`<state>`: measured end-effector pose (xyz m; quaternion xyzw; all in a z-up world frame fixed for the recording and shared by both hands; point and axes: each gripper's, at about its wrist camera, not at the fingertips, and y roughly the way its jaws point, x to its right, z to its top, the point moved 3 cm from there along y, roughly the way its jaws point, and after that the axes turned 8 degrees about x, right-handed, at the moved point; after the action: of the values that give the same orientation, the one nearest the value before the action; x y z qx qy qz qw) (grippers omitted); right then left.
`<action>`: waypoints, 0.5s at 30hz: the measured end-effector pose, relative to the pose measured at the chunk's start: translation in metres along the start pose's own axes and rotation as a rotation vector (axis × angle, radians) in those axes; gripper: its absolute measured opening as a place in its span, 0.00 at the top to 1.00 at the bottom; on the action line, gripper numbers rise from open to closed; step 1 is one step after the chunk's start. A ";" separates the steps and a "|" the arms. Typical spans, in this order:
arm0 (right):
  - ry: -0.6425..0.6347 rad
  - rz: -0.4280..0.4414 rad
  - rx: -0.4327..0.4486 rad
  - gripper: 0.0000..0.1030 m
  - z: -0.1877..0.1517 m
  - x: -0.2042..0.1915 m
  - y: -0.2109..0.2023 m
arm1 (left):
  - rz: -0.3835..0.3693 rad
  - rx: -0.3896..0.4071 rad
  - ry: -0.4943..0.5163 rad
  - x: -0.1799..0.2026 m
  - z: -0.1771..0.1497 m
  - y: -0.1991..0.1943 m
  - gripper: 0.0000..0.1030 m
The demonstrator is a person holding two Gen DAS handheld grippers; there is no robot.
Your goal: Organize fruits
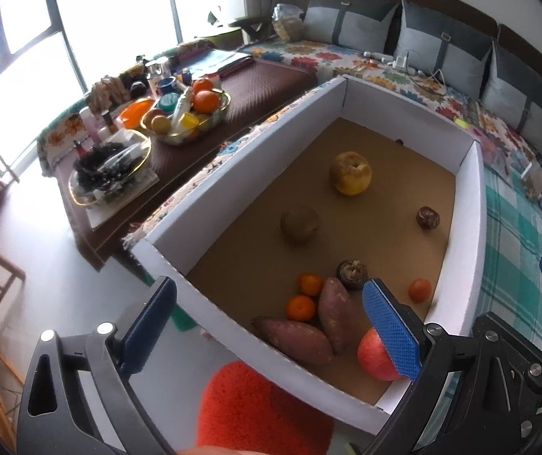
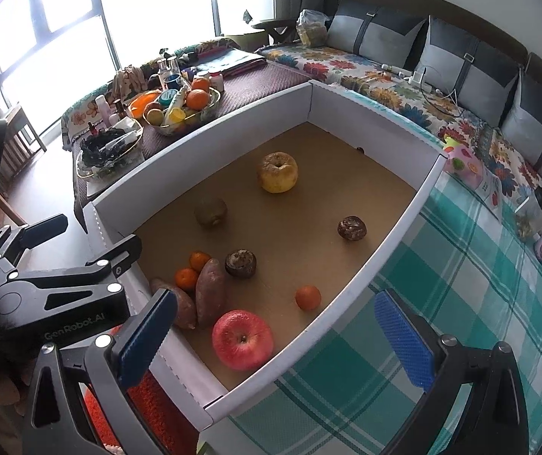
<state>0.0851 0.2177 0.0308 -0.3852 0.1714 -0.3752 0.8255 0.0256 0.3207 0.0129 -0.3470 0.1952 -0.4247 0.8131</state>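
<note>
Across the centre of both frames sits the white-walled cardboard tray [image 2: 350,288], brown-floored, resting on a green checked cloth [image 2: 441,314]. No fruit is gripped; in my judgement the task is between picks, with a target yet to be chosen.

The left gripper [image 1: 271,326] hangs over the tray's near-left corner in the lower part of its frame, jaws spread wide and empty. The right gripper [image 2: 271,337] hovers at the near-right wall, lower frame, likewise released and holding nothing.

Contents, by size: two sweet potatoes [image 2: 210,295] lie touching at lower left of the floor; the red apple [image 2: 242,339] sits just beside them at the near wall; a yellow apple [image 2: 277,171] lies toward the far end; a brownish fruit [image 2: 211,211], possibly a kiwi, lies left of centre. Two dark round fruits [image 2: 240,263] stand apart, one against the potatoes, the other [image 2: 351,228] toward the right wall. Two mandarins [image 2: 193,271] nestle behind the potatoes; a third [image 2: 308,297] lies alone near the right wall.

The red apple is nearest the right gripper. Taking it likely calls for lowering over the wall and closing across its width; wall and adjacent potato crowd the approach.

Upper left, a low table [image 2: 263,79] carries a glass bowl [image 2: 183,110] of oranges and bottles. An orange textured item [image 1: 255,409] occupies the lower edge of the left view.
</note>
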 end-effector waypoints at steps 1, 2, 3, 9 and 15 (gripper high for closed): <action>-0.003 -0.002 0.000 0.00 0.000 -0.001 0.000 | -0.001 0.000 0.000 0.000 0.000 0.000 0.03; -0.005 -0.003 0.000 0.00 0.001 -0.001 0.000 | -0.002 0.000 -0.001 -0.001 0.000 0.000 0.03; -0.004 -0.003 0.000 0.00 0.001 -0.001 0.000 | 0.000 0.000 -0.002 0.000 0.000 0.000 0.03; 0.002 -0.005 -0.001 0.00 0.000 -0.001 0.000 | 0.004 -0.008 -0.007 -0.003 0.000 0.004 0.03; 0.003 -0.004 -0.002 0.00 0.000 0.000 0.000 | -0.011 -0.009 -0.015 -0.005 0.000 0.006 0.03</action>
<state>0.0848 0.2177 0.0305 -0.3858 0.1725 -0.3772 0.8241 0.0260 0.3267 0.0087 -0.3547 0.1890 -0.4256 0.8108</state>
